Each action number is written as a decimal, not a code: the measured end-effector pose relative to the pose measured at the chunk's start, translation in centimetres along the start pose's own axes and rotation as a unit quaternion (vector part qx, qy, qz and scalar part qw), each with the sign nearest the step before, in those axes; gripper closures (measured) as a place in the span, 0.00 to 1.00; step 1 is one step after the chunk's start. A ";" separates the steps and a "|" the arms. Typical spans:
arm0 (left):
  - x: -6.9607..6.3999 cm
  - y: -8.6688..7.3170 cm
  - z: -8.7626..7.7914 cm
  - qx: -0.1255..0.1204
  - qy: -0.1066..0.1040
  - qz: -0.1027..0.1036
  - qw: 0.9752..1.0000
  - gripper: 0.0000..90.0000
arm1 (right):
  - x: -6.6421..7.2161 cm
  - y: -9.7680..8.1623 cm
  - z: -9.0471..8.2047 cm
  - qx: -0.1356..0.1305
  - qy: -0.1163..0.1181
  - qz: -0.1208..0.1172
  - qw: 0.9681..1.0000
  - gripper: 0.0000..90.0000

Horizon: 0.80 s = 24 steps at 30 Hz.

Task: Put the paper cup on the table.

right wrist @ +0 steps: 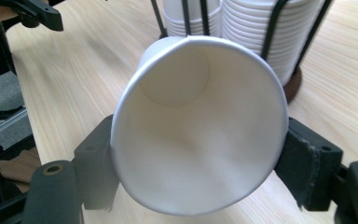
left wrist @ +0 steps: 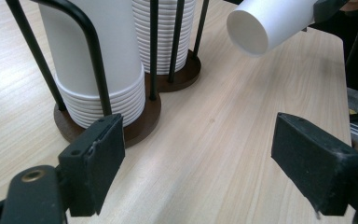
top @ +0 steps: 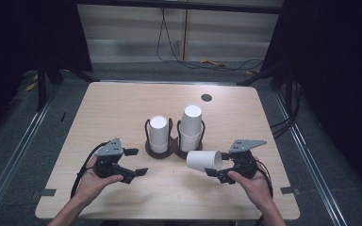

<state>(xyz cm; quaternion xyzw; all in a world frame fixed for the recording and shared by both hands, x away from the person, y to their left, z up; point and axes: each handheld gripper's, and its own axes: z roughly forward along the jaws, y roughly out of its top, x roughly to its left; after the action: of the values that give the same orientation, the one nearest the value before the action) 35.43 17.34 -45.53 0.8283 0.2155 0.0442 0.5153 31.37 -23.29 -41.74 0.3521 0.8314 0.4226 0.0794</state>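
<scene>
Right gripper (top: 219, 165) has a cup (top: 204, 160), left gripper (top: 133, 162) is free

The cup's clamped at its rim between the right jaws, lying sideways above the table (top: 122, 101), closed bottom pointing left toward the holder (top: 174, 141) with its two stacks. Left jaws are spread wide, nothing in them. My guess: the right-hand stack (top: 191, 127), sitting just behind the cup, is the nearer one.
</scene>
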 end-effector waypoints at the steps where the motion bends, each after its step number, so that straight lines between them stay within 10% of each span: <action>1: 0.0 0.0 0.0 0.001 0.001 -0.002 1.000 0.19 | -0.1 0.0 -0.2 0.001 -0.003 0.001 1.000 0.27; 24: 0.3 -0.4 0.1 0.019 0.001 -0.009 1.000 0.18 | -2.6 1.6 -1.4 0.082 -0.073 0.015 0.994 0.27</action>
<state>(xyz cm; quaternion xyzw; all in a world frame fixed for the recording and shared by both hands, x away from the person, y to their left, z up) 35.62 17.58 -45.95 0.8357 0.2245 0.0359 0.5000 33.54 -25.24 -40.07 0.3999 0.8499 0.3268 0.1045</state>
